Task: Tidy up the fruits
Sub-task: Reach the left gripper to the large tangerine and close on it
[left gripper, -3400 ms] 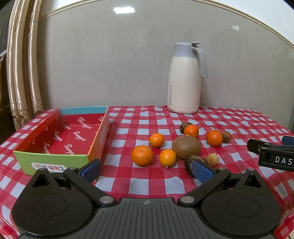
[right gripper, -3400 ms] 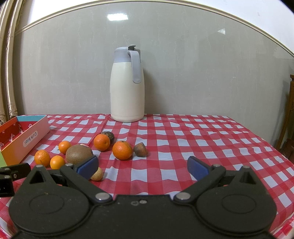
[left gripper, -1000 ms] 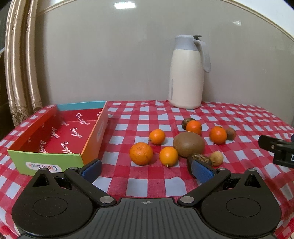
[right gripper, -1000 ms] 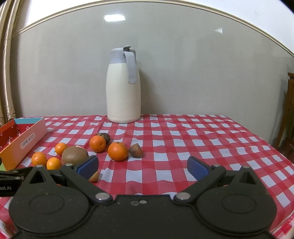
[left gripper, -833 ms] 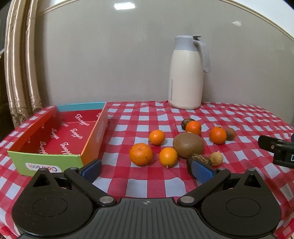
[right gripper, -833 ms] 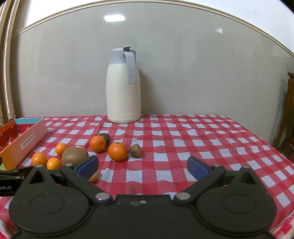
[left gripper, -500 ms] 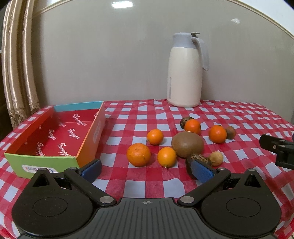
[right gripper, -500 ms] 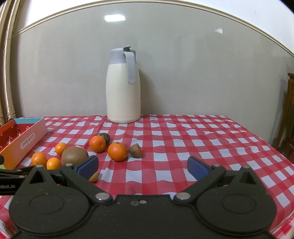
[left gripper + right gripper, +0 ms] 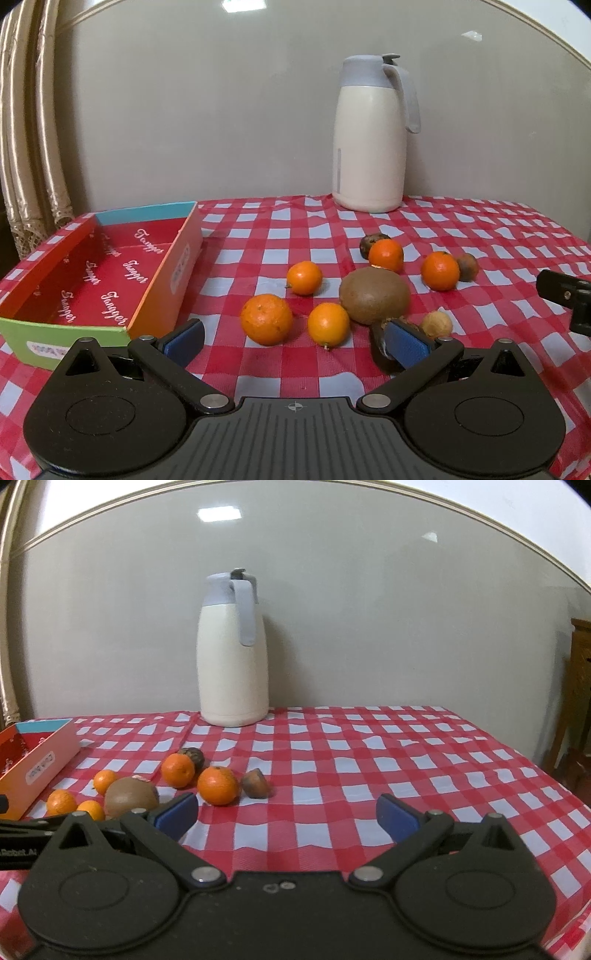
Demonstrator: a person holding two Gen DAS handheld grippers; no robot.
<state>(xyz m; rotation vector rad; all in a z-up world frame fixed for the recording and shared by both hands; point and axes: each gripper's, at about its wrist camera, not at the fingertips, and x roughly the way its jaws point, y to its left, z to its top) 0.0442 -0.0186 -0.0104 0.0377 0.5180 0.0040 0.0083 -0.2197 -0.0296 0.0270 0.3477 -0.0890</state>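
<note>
Several oranges lie on the checked cloth, the nearest a large orange with a smaller orange beside it. A brown kiwi sits behind them, with small dark fruits around. An empty red box stands at the left. My left gripper is open and empty, just in front of the two near oranges. My right gripper is open and empty over bare cloth, right of an orange and a small brown fruit.
A cream thermos jug stands at the back near the wall. The right gripper's tip shows at the right edge of the left wrist view. A wooden chair stands beyond the table's right edge.
The left gripper has crept slightly forward and left toward the near oranges. The right gripper has drifted slightly. Both stay open and the fruits have not moved.
</note>
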